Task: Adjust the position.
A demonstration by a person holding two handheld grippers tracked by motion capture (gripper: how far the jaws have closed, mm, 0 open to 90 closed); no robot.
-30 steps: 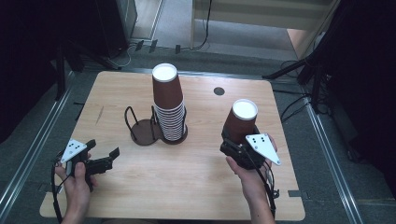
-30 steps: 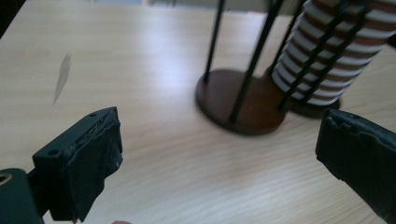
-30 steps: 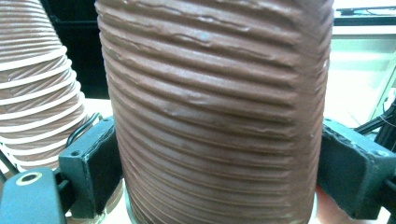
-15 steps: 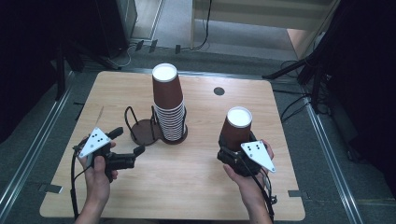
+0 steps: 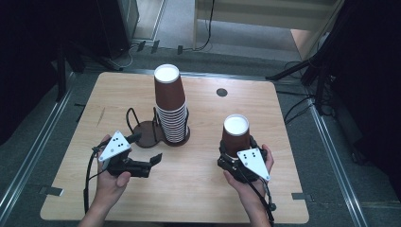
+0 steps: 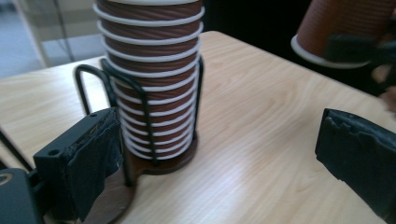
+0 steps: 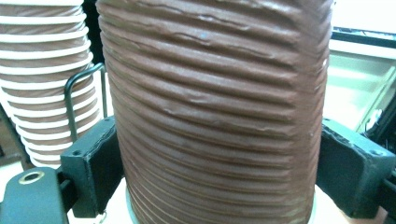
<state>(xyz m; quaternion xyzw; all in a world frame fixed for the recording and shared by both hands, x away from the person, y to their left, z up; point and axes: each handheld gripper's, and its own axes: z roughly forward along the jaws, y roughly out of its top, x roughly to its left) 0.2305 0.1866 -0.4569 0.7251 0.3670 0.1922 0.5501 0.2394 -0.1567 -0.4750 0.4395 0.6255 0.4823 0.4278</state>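
Observation:
A tall stack of brown ribbed paper cups (image 5: pixel 170 106) stands upside down in a black wire holder on a dark wooden base (image 5: pixel 144 130) at mid-table. My right gripper (image 5: pixel 236 150) is shut on a single brown cup (image 5: pixel 235 132), also upside down with its white bottom up, right of the stack. In the right gripper view that cup (image 7: pixel 215 112) sits between both pads. My left gripper (image 5: pixel 147 147) is open and empty, just in front of the holder's empty left ring. The left gripper view has the stack (image 6: pixel 154 93) between the spread jaws and the held cup (image 6: pixel 341 28) at top right.
The wooden table (image 5: pixel 283 109) has a small dark hole (image 5: pixel 222 92) at the back right. Metal floor rails run along both sides, and dark stands and cables lie behind the table. Bare tabletop lies between the two grippers.
My left gripper has moved right and forward, up to the holder's base. My right gripper has drawn the single cup slightly left and nearer to the person.

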